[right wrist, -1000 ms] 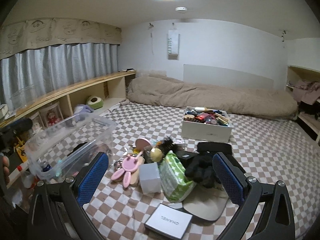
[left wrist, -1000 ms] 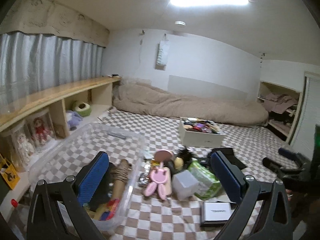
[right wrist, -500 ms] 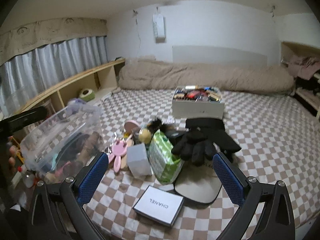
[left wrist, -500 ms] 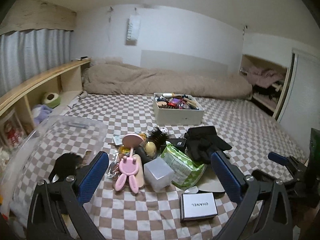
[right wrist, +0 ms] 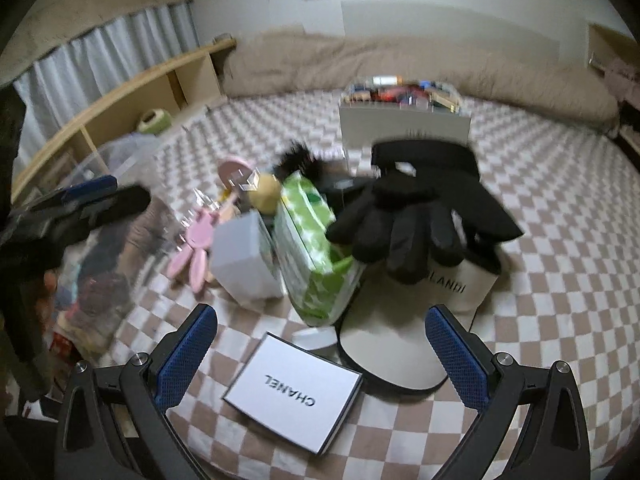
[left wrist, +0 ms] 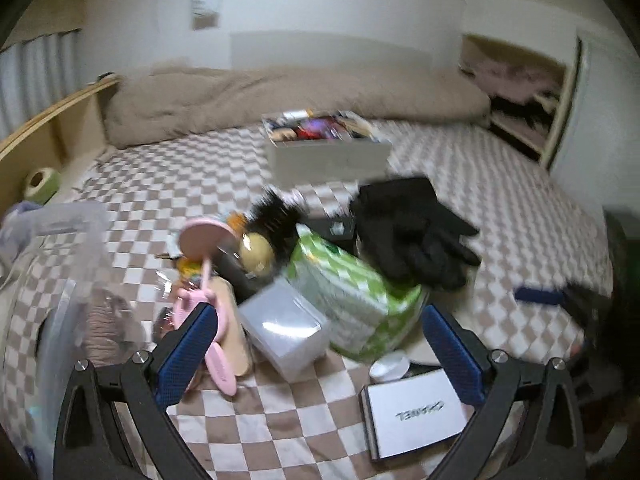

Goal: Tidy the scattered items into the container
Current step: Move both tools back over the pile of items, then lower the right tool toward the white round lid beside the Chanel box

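Note:
A pile of loose items lies on the checkered bed: a pink rabbit-eared mirror, a translucent box, a green tissue pack, black gloves on a white cap, and a white Chanel box. A clear plastic bin with several things inside stands at the left. My left gripper is open and empty above the translucent box. My right gripper is open and empty above the Chanel box and the cap.
A white open box full of small items stands behind the pile. A beige duvet lies along the far wall. A wooden shelf runs along the left. The left gripper shows at the left of the right wrist view.
Both grippers have tilted down and moved closer to the pile. The left one swung right, away from the clear bin. Both stay open and empty.

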